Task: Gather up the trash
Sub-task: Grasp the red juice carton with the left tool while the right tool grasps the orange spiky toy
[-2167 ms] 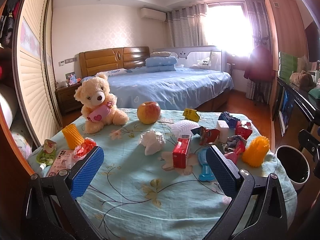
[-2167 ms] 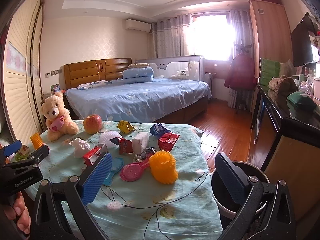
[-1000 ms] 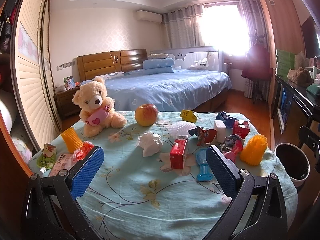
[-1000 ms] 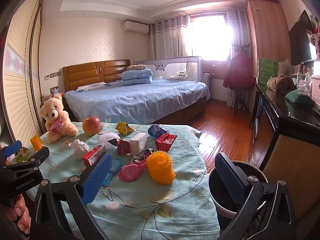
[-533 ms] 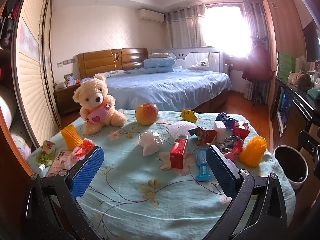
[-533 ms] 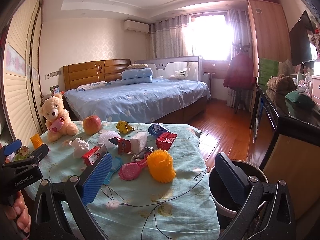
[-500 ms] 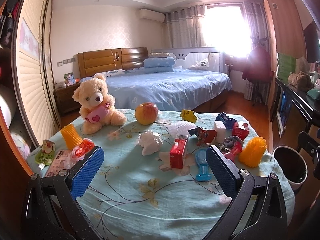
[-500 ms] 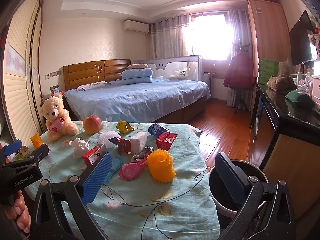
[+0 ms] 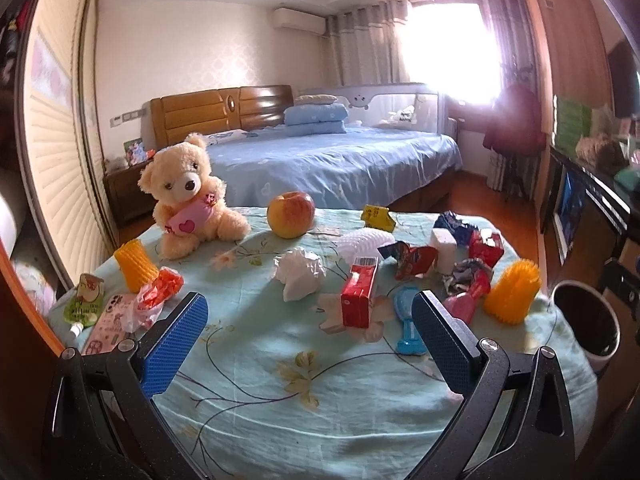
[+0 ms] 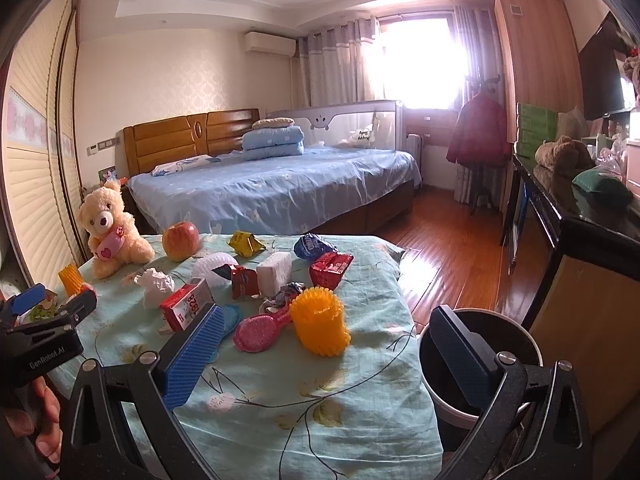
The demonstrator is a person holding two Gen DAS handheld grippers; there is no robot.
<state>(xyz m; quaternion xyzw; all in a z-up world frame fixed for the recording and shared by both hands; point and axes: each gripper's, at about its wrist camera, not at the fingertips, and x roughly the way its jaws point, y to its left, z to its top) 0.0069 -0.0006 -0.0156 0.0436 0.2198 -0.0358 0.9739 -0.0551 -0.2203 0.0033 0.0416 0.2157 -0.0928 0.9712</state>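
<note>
Pale-blue floral cloth covers the table [image 9: 320, 392], which is strewn with trash and keepsakes mixed together. Both hand-held grippers hang at the near edge, jaws wide and empty: the left hand-held gripper [image 9: 308, 344] faces the middle of the clutter, the right hand-held gripper [image 10: 328, 354] sits near the right side, its right finger over the dark bin [image 10: 504, 344] just beside the table, probably placed there for short drops. A crumpled white tissue [image 9: 300, 272] and red carton [image 9: 360, 294] lie centrally, wrappers [image 10: 330, 268] farther right. A teddy bear [image 9: 188, 196] and apple [image 9: 291, 214] sit far back, seemingly not trash
</note>
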